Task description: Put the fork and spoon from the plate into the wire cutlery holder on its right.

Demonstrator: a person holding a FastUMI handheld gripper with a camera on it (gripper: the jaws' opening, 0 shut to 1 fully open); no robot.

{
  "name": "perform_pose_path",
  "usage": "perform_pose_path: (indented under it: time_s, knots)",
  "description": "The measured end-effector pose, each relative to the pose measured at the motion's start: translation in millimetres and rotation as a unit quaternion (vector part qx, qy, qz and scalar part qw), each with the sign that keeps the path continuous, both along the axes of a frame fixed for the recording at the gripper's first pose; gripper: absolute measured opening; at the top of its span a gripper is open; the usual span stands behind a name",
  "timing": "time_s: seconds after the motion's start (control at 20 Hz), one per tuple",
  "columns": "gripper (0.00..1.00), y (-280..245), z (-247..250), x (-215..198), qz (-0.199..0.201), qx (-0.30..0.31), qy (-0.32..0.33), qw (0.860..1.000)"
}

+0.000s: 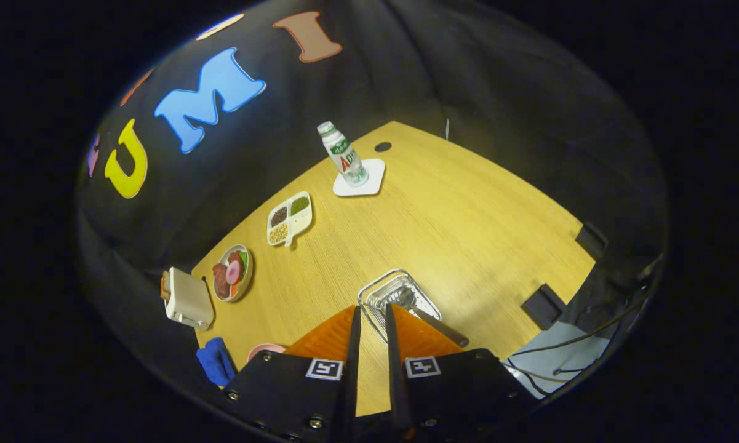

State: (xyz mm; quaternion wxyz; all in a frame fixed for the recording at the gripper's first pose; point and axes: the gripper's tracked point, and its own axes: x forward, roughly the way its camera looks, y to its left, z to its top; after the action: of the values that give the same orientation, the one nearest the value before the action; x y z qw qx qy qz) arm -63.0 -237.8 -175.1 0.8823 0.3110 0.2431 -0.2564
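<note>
The gripper (372, 320) hangs high over the wooden tabletop (455, 209), its fingers drawn close with only a thin gap between them and nothing held in it. Just ahead of the fingertips stands the wire cutlery holder (386, 294), and one utensil with a rounded head, a spoon (427, 317) as far as I can tell, leans in it with its handle sticking out over the rim towards the right finger. I cannot make out a fork. Left of the holder and close against the left finger, the pink rim of a plate (263, 351) peeks out, with a blue cloth (215, 363) just past it. Further left of the holder sit a white toaster (187, 299), a plate of food (232, 272) and a divided snack tray (289, 218); well beyond the holder a small bottle (343, 154) stands on a white coaster (369, 181). My worry is that leaning handle: a careless sweep of the right finger could catch it and tip the light wire holder over or flick the spoon out. If the fork remains on the pink plate, it lies hidden under the gripper, so reaching blind risks a bad pinch.
</note>
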Motion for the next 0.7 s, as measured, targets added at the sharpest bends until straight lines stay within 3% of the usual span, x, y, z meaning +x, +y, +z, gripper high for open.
perform_pose_path:
  time_s: [0.15, 0.35, 0.7]
  knots:
    - [0.23, -9.5, 42.4, 0.9, -0.004, -0.085, -0.029, 0.996]
    - [0.23, -8.5, 102.7, -0.1, -0.011, -0.190, -0.068, 0.979]
    - [0.22, -1.2, 206.6, -16.6, -0.047, -0.353, -0.151, 0.922]
